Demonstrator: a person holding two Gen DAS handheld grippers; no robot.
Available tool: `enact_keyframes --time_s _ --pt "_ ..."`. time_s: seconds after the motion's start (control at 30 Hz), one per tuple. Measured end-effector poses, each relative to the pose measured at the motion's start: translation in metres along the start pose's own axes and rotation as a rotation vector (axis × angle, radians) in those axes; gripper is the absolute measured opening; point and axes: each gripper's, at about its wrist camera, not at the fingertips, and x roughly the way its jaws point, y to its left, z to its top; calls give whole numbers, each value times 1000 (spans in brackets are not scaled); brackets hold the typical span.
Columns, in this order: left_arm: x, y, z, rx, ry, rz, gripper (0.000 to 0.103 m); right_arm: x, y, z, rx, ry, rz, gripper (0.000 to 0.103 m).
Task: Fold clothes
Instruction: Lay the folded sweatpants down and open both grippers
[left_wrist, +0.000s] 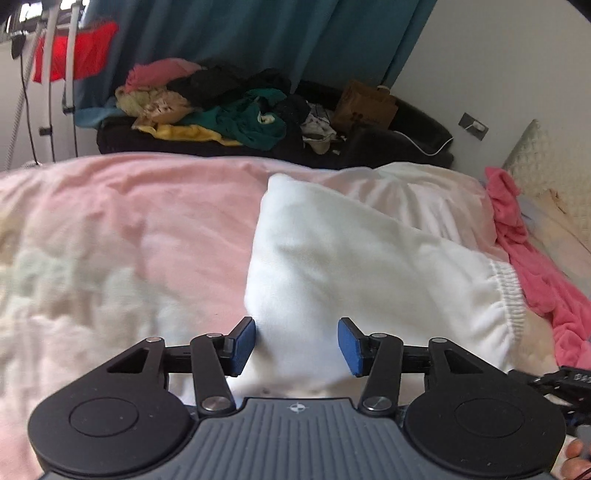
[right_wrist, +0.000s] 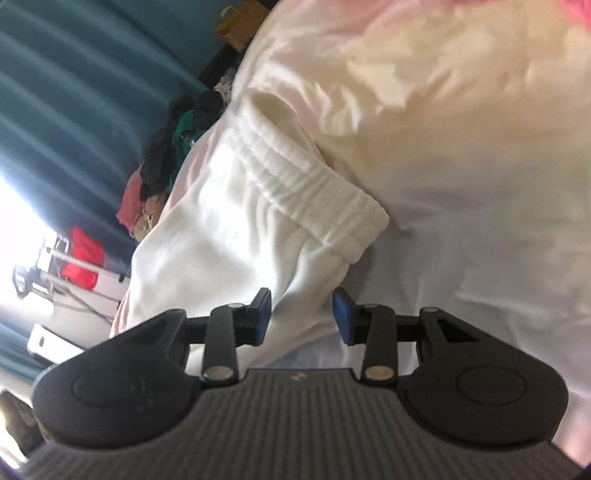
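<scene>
While white sweatpants lie on the pink-sheeted bed, left claw and right claw gape wide around fabric, likely mid-fold; closing comes next.

I count one white garment on the bed, one pink garment beside it, two claws.
</scene>
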Motion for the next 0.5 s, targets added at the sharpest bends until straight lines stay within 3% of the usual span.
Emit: enact_keyframes --time_s 0.2,0.33,0.5 --pt "-88 -33 -6 41 -95 -10 67 -73 44 -16 -201 -58 30 40" --pt "-147 -67 -16 96 -144 -22 68 -128 68 -32 -301 -102 61 40" --pt "-226 -102 -37 124 -238 -37 84 -190 90 -58 -402 -150 83 41"
